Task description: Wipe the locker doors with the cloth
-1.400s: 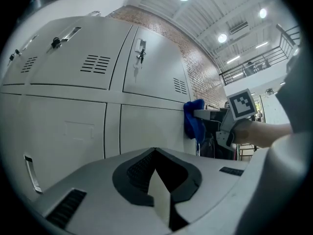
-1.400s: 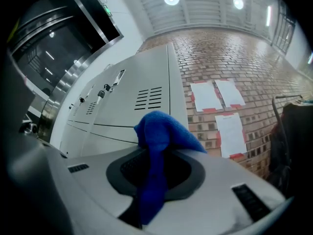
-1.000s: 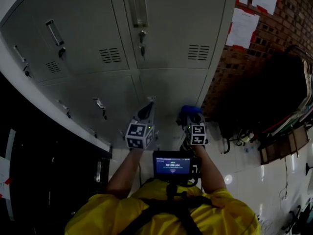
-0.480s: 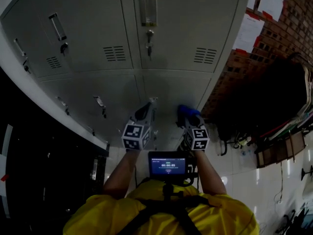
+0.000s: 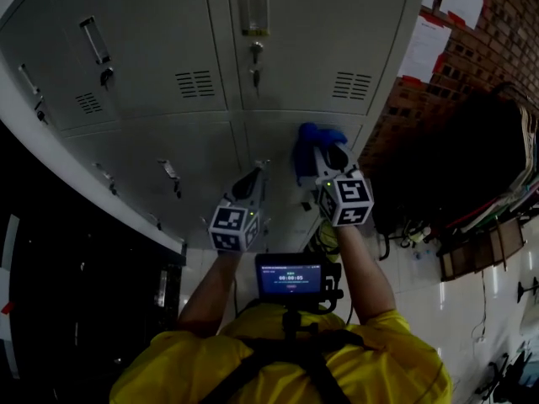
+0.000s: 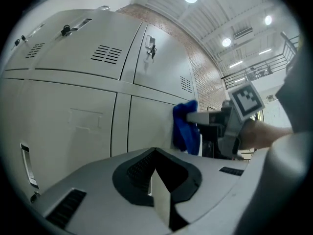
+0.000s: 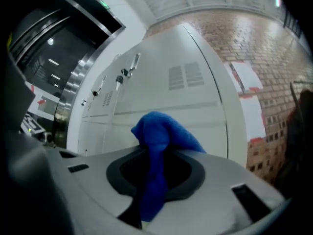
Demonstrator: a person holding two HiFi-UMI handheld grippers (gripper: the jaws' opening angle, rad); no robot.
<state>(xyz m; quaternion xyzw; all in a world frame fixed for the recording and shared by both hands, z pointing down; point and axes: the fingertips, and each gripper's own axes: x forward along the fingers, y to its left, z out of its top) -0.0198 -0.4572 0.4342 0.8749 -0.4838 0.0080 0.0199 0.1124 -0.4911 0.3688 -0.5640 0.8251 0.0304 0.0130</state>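
Note:
Grey metal locker doors (image 5: 278, 49) fill the upper part of the head view, with handles, keys and vent slots. My right gripper (image 5: 322, 151) is shut on a blue cloth (image 5: 308, 146), which it holds up by the lower right locker door (image 5: 286, 154), just under the seam between rows. The cloth (image 7: 155, 146) bunches out of the shut jaws in the right gripper view. My left gripper (image 5: 257, 173) points at the lower doors further left, shut with nothing in it. From the left gripper view the cloth (image 6: 186, 127) shows against the door (image 6: 146, 121).
A brick wall (image 5: 472, 32) with paper notices (image 5: 425, 49) stands right of the lockers. A dark bag (image 5: 446, 167) and a cluttered shelf sit at the right on the pale tiled floor. A dark opening lies at the left. A small screen (image 5: 290, 279) hangs at the person's chest.
My right gripper has risen with the blue cloth, from near the bottom of the lower right door up to just under the seam. The left gripper has barely moved.

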